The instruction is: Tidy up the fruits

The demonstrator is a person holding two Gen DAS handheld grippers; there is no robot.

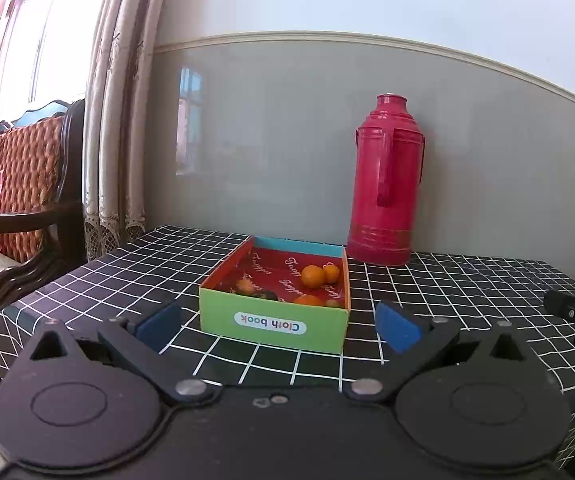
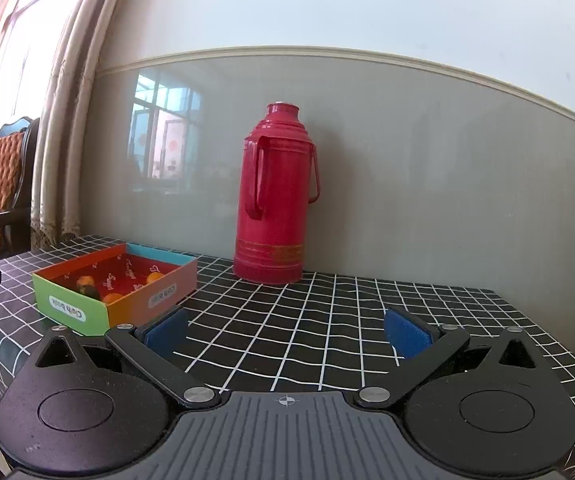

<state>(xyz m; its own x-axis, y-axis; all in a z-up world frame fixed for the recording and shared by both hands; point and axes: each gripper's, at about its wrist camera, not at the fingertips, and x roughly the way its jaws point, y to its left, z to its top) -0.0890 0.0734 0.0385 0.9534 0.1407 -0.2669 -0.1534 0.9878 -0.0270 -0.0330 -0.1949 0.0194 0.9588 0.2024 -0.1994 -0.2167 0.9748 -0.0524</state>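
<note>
- Fruits lie inside a shallow cardboard box [image 1: 273, 322] on the counter [image 1: 127, 272], which is covered by a black cloth with a white grid.
- Box walls show green on the near side with a "Cloth book" label, orange on the left and right sides, light blue at the far side; the lining is red with script print.
- In the left wrist view, a large orange fruit [image 1: 313, 276] sits toward the far right of the box, touching a smaller orange fruit [image 1: 331, 273] just to its right.
- Another orange fruit [image 1: 308, 300] rests near the front wall, and a dark green item [image 1: 265, 295] lies left of it, partly hidden by the wall.
- A red thermos [image 1: 385, 184] stands upright against the wall, just beyond the box's far right corner.
- The left tongs [image 1: 279, 326] are spread wide and empty, with the box straight ahead between the blue pads.
- The right tongs [image 2: 287, 332] are also wide and empty, over bare cloth, with the box off to their left.
- A wooden chair [image 1: 27, 184] with a woven back stands left of the counter, beside the curtain [image 1: 119, 120].
</note>
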